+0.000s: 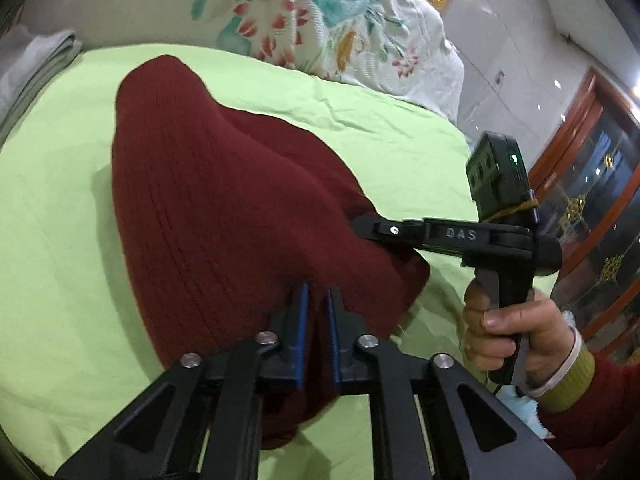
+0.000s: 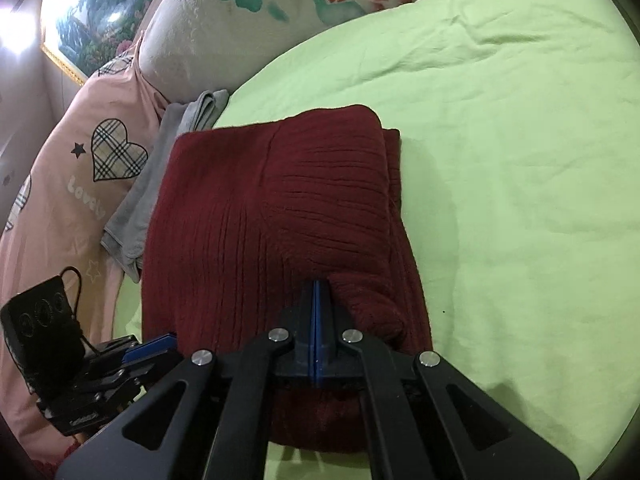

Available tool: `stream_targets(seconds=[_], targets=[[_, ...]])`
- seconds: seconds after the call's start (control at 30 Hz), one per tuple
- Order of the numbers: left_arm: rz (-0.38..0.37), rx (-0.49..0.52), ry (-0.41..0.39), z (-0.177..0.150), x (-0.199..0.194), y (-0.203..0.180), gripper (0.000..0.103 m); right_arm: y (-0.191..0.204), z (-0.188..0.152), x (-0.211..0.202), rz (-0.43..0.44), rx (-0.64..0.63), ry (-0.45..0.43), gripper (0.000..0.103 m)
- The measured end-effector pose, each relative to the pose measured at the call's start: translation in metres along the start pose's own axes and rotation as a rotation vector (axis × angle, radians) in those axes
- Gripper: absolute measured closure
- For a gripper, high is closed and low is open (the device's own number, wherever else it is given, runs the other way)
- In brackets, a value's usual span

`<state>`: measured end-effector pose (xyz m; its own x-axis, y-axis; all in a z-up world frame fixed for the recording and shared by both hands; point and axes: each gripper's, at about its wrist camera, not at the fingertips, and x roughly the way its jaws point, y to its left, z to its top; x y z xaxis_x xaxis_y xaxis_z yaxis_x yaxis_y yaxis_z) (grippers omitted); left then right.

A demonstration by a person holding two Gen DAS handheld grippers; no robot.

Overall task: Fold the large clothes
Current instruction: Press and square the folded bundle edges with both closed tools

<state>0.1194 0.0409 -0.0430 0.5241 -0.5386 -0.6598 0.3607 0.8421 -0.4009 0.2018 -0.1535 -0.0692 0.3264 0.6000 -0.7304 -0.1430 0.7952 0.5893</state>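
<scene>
At the far left of the bed, a grey folded garment (image 2: 168, 168) is seen lying beside a pink heart-print quilt (image 2: 72, 184), already set aside. Just right of it, the dark red knitted sweater (image 2: 248, 200) is spread on the green bedsheet (image 2: 500, 160) as a compact, roughly rectangular bundle with several layers stacked at its right edge, so most of the folding is judged to be done. Its near edge is gripped at two points: the left claw (image 1: 318, 300) is closed narrowly on a pinch of the knit, and the right claw (image 2: 316, 292) is shut tight, its blue pads meeting with the fabric bunched at their tips. In the left wrist view the near part of the sweater is seen raised from the sheet. What appears to be left is a last fold or a shift of the bundle towards the grey one, then a release. A floral quilt (image 1: 328, 20) is heaped along the head of the bed.
</scene>
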Motion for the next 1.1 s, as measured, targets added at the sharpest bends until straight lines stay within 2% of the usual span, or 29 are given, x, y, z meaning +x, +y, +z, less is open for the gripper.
stream_targets(seconds=[0.1,0.13,0.2,0.3,0.37,0.47,0.57,0.67,0.77,0.9,0.97,1.1], targets=[[-0.055,-0.079,-0.002,0.003,0.000,0.016,0.100,-0.003,-0.001,0.001,0.010,0.014,-0.006,0.103],[-0.051,-0.081,-0.001,0.003,0.000,0.016,0.100,0.003,-0.002,0.003,0.003,0.010,-0.010,0.103],[-0.010,-0.052,-0.003,0.003,0.002,0.007,0.100,0.006,-0.003,0.005,-0.013,0.006,-0.011,0.103],[0.001,-0.059,-0.004,0.005,0.002,0.006,0.100,0.015,0.001,0.003,-0.033,0.007,0.005,0.103],[0.013,-0.076,-0.026,0.010,-0.009,0.005,0.099,0.026,0.010,-0.006,-0.031,-0.018,-0.010,0.100],[0.060,-0.042,-0.070,0.016,-0.030,-0.002,0.100,0.042,0.031,-0.013,-0.021,-0.045,-0.053,0.100],[0.111,-0.057,-0.113,0.029,-0.042,0.003,0.099,0.055,0.050,0.000,-0.010,-0.071,-0.038,0.100],[0.141,-0.121,-0.083,0.033,-0.034,0.021,0.100,0.054,0.060,0.025,-0.047,-0.059,0.011,0.100],[0.131,-0.133,-0.066,0.026,-0.027,0.028,0.100,0.038,0.053,0.043,-0.116,-0.041,0.050,0.100],[0.151,-0.109,-0.053,0.027,-0.016,0.022,0.100,0.026,0.048,0.040,-0.111,-0.020,0.027,0.103],[0.154,-0.091,-0.049,0.028,-0.014,0.019,0.100,0.031,0.047,0.028,-0.098,-0.013,0.010,0.099],[0.153,-0.083,-0.047,0.022,-0.015,0.019,0.100,0.051,0.028,-0.004,-0.002,-0.058,-0.020,0.099]])
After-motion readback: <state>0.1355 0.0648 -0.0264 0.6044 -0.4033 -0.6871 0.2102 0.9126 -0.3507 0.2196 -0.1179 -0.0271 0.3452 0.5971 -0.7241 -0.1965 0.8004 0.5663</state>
